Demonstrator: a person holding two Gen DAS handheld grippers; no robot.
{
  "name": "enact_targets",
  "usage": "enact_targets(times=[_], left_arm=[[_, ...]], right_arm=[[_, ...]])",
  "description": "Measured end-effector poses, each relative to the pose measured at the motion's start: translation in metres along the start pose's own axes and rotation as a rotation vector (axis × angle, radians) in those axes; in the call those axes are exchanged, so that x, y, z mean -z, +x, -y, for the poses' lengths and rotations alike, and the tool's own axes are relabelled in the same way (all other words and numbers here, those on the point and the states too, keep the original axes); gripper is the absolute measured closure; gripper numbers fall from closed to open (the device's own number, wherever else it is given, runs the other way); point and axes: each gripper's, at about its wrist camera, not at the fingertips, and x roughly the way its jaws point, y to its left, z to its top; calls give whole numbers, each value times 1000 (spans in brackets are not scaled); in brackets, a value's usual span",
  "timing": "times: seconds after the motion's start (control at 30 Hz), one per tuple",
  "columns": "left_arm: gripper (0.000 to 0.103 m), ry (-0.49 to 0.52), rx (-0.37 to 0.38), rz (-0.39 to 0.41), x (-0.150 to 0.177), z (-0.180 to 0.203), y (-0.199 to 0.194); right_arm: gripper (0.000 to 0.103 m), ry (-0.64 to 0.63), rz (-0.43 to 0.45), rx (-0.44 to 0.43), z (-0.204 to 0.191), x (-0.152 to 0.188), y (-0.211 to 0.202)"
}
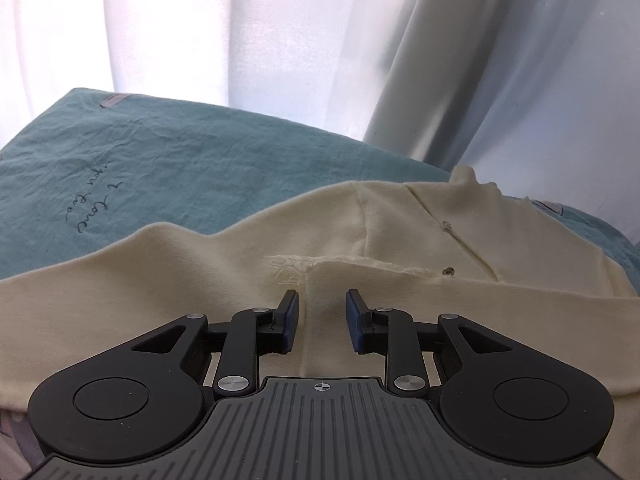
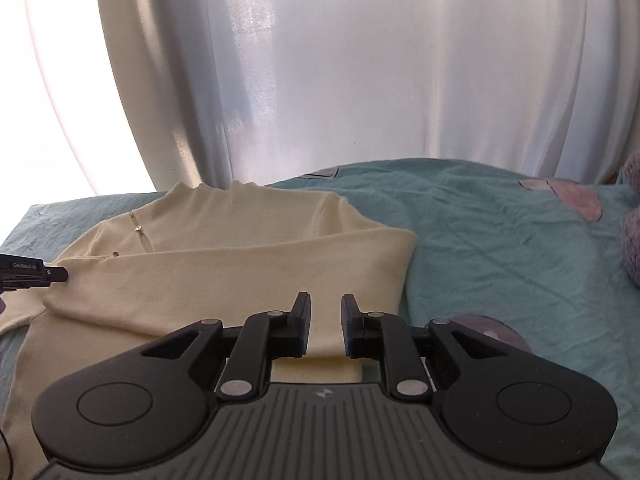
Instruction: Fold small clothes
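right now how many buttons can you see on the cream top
2, both on the cream top along its placket: one button nearer the collar, another button lower by the folded sleeve edge. More may be hidden beneath the fold.

"I love you too" on bedsheet (image 1: 168, 168)

Cream sweater (image 2: 224, 264) on teal sheet (image 2: 500, 240); white curtain (image 2: 360, 80).

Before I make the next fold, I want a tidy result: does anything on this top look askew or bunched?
Mostly tidy. The cream top lies flat on the teal sheet, one sleeve folded across the chest. Near the buttons the fabric edge puckers into a small ridge, worth smoothing. Both grippers' jaws are open, holding nothing.
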Motion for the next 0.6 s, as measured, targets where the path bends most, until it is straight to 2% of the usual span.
enact_targets(times=[0.07, 0.17, 0.23, 0.3, 0.33, 0.4, 0.5, 0.6], left_arm=[[72, 10, -6, -11, 3, 5, 4], [65, 29, -14, 7, 7, 7, 7], [56, 12, -11, 14, 8, 4, 6], [52, -37, -6, 15, 8, -4, 3], [50, -62, 1, 11, 9, -8, -1], [44, -131, 10, 17, 11, -20, -13], [21, -311, 4, 51, 27, -54, -45], [21, -555, -7, 81, 55, -104, -77]], right_arm=[[88, -56, -10, 11, -9, 0, 21], [88, -182, -46, 104, -21, 11, 54], [85, -259, -4, 143, -24, 20, 61], [68, -259, 3, 177, -23, 20, 61], [66, -240, -3, 188, -21, 19, 61], [65, -222, -23, 186, -19, 14, 61], [66, -195, -45, 186, -20, 12, 52], [65, -144, -30, 119, -20, 18, 33]])
